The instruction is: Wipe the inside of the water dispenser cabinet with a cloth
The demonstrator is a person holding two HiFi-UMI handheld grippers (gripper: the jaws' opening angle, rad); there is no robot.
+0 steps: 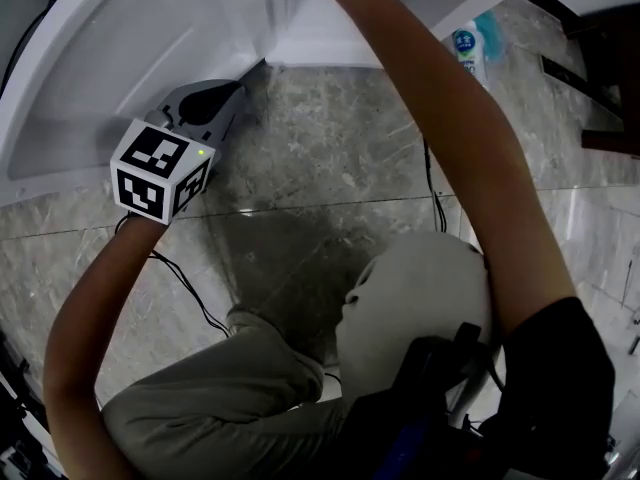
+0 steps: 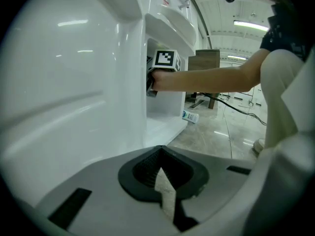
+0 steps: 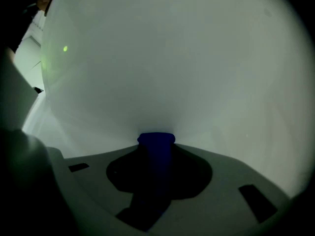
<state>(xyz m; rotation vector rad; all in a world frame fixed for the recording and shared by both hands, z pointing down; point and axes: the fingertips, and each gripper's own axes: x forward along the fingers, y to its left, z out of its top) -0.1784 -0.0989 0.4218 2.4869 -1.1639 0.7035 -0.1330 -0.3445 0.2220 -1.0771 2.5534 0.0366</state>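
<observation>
The right gripper (image 3: 156,144) has its jaws partly closed on a folded dark blue cloth (image 3: 155,162), close up to the smooth white inner wall (image 3: 172,58) of the water dispenser cabinet (image 1: 320,38). The left gripper (image 2: 158,154), jaws fully together and empty, sits low beside the cabinet's white outer panel (image 2: 74,82).

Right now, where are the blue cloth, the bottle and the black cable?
cloth (image 3: 155,149): right gripper view, its bunched front end.
bottle (image 1: 466,48): head view, its label, as it lies on the floor.
cable (image 1: 190,290): head view, a middle stretch on the floor.
</observation>
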